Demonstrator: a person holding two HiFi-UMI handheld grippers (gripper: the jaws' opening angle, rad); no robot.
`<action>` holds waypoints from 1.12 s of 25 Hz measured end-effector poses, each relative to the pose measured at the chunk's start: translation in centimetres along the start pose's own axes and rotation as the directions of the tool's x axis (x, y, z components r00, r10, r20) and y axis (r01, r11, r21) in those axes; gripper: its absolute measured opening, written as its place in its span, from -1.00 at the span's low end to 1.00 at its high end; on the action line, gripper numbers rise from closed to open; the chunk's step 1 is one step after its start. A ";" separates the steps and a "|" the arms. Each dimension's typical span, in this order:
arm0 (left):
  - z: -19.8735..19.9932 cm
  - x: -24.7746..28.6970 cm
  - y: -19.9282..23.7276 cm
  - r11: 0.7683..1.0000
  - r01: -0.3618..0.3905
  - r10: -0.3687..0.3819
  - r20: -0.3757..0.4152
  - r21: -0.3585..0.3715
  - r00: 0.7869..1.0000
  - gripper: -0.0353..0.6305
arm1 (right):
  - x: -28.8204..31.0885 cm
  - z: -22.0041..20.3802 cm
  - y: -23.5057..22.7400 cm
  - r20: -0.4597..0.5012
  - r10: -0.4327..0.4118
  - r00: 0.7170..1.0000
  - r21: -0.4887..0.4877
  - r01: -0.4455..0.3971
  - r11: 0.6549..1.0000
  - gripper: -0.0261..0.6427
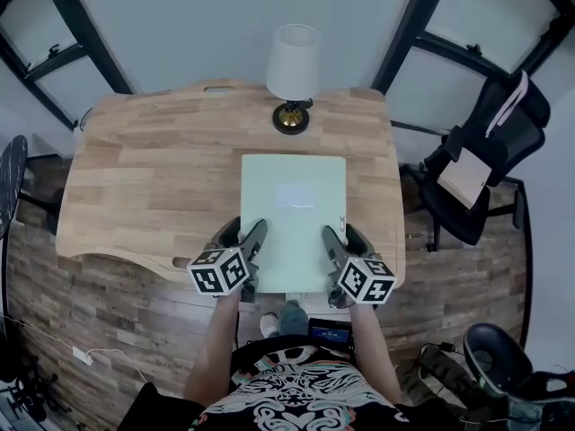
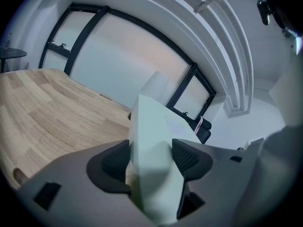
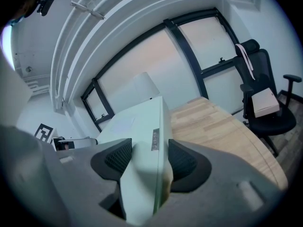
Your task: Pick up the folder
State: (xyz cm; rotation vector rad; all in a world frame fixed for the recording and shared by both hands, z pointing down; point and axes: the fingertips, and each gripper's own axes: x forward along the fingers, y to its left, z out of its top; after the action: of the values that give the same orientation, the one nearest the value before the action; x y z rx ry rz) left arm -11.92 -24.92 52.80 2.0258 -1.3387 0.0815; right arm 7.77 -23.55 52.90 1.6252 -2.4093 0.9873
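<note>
A pale green folder (image 1: pixel 294 215) is held over the near right part of the wooden table (image 1: pixel 153 178), its near edge past the table's front. My left gripper (image 1: pixel 244 241) is shut on the folder's near left edge (image 2: pixel 150 155). My right gripper (image 1: pixel 339 241) is shut on the near right edge (image 3: pixel 147 161). In both gripper views the folder fills the gap between the black pads (image 2: pixel 114 161) and stretches away from the camera. A white label patch (image 1: pixel 295 195) sits on its cover.
A table lamp (image 1: pixel 293 72) with a white shade stands at the table's back edge, just beyond the folder. A black office chair (image 1: pixel 481 164) with a cardboard box on its seat stands to the right. Dark window frames line the far wall.
</note>
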 end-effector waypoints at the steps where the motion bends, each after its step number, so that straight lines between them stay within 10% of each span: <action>1: 0.1 -0.2 -0.1 1.000 -0.001 0.001 0.004 0.001 1.000 -0.09 | -0.1 0.1 0.2 0.003 0.002 1.000 -0.004 -0.002 1.000 -0.22; 28: 2.2 -4.2 -2.6 1.000 -0.013 0.012 0.051 0.027 0.999 -0.09 | -3.4 1.8 2.6 0.057 0.049 0.997 -0.011 -0.048 0.999 -0.24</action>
State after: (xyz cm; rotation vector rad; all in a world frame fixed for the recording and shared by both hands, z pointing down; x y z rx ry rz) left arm -12.40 -22.33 48.14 2.0548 -1.3891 0.0541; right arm 7.51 -21.19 48.91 1.6211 -2.4977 0.9478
